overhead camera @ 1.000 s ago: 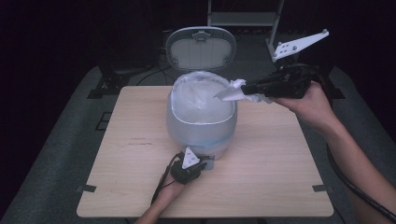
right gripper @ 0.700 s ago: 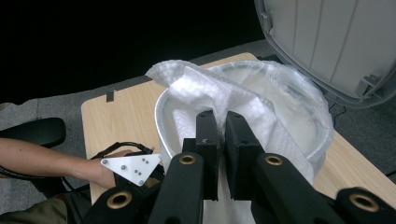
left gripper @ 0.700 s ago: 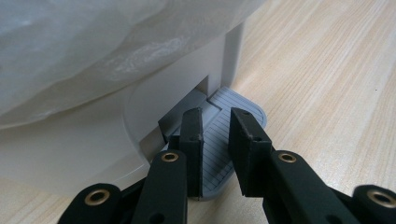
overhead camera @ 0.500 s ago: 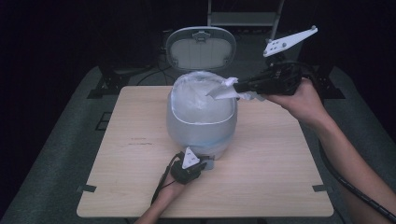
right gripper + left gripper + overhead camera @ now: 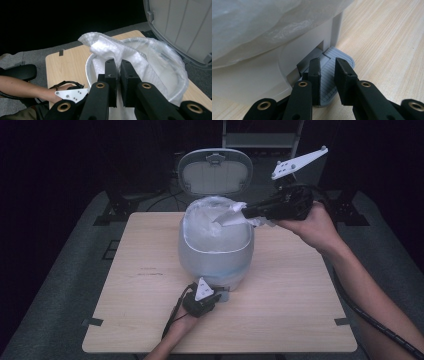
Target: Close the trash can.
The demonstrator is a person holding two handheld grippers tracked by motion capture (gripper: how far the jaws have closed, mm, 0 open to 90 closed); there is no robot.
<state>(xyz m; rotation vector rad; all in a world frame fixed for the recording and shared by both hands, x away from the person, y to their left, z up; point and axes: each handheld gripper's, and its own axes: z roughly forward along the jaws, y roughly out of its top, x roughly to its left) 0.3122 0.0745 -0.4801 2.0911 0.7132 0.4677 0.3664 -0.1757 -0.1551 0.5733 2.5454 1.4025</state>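
Observation:
A pale grey pedal bin [image 5: 215,257] stands mid-table with its lid [image 5: 216,171] tipped up and a clear plastic liner [image 5: 207,227] in it. My right gripper [image 5: 246,212] reaches in from the right, level with the rim, shut on a crumpled white paper towel [image 5: 231,215] that hangs over the opening. In the right gripper view the towel [image 5: 110,48] bunches out past the right gripper [image 5: 118,66], above the lined rim [image 5: 175,75]. My left gripper [image 5: 327,66] rests its nearly closed jaws on the grey ribbed pedal [image 5: 332,77] at the bin's foot, with nothing between them.
The bin sits on a light wooden table [image 5: 295,300] with bare board to either side. Dark floor mats surround the table. A metal rack [image 5: 260,140] stands behind the raised lid. My left hand and its cable [image 5: 175,317] lie at the front edge.
The right gripper has slid a little to the left with the paper towel, farther over the bin's opening. The left gripper has stayed on the pedal.

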